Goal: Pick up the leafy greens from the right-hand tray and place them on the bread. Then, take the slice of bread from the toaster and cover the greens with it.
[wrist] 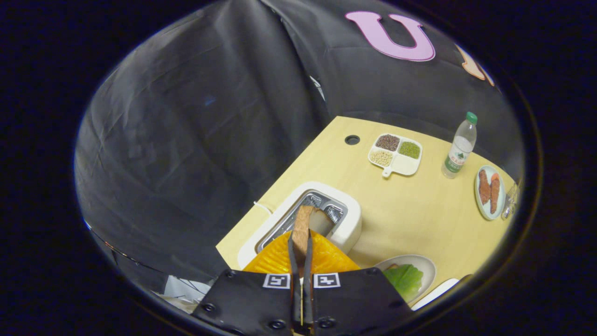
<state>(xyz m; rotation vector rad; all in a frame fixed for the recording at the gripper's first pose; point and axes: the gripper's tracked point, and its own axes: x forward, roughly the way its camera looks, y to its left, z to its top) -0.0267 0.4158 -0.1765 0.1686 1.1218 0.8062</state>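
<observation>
My jaws [301, 254] are clamped on the slice of bread [302, 227], pinched edge-on between both fingers, its top sticking out just ahead of the tips. Directly beyond it sits the white toaster [347, 228], slots open, and the slice hangs over them. Just beside my jaws, a pale plate [426, 264] carries the leafy greens [405, 278]. Further across the light wooden counter [410, 210]: a divided dish of beans and grains [395, 154], a green-capped water bottle [460, 147] standing upright, and a plate with reddish-brown pieces [489, 191]. Black cloth walls the booth behind.
</observation>
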